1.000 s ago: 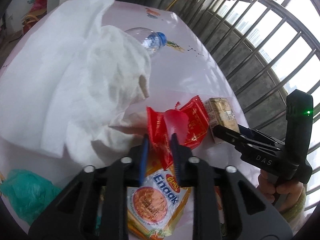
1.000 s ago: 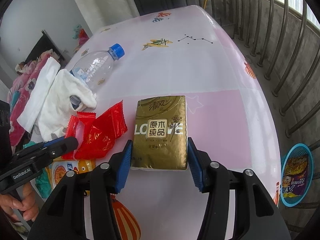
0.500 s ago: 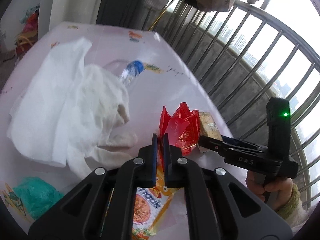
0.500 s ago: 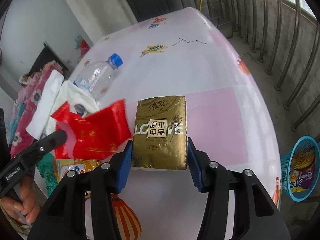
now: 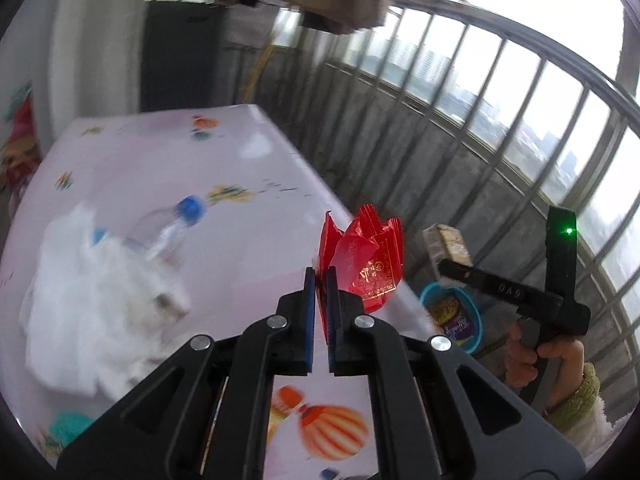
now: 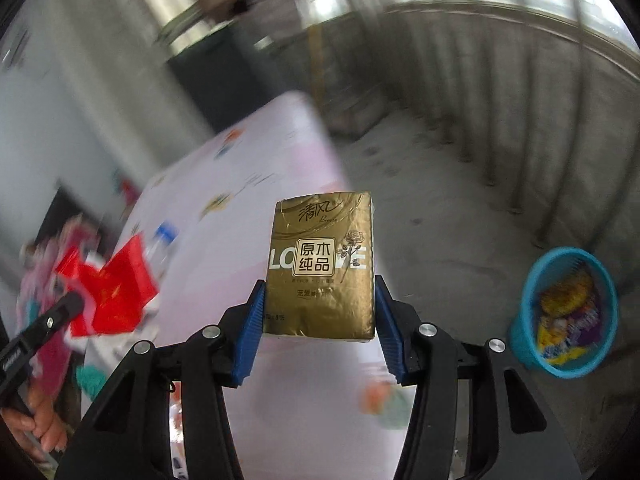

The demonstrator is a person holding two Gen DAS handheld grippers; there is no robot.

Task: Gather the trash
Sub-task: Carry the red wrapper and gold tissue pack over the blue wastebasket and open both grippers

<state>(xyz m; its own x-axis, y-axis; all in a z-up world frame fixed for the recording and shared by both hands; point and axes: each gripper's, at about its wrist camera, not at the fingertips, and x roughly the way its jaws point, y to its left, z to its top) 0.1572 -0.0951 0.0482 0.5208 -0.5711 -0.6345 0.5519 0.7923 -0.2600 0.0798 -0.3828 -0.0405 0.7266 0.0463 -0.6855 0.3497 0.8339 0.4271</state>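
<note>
red wrapper [image 5: 366, 258] and gold pack [image 6: 322, 268] now lifted off table [image 5: 160, 168].

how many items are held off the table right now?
2. Red wrapper pinched in the left gripper; gold tissue pack clamped in the right gripper. Bottle and white tissue lie on the table.

Both tongs are rising off the worktop [image 5: 132, 168]: left tongs [image 5: 320, 276] lifting red wrapper [image 5: 368, 256], right tongs [image 6: 318, 300] carrying gold tissue pack [image 6: 322, 264] toward blue basket [image 6: 520, 320].
</note>
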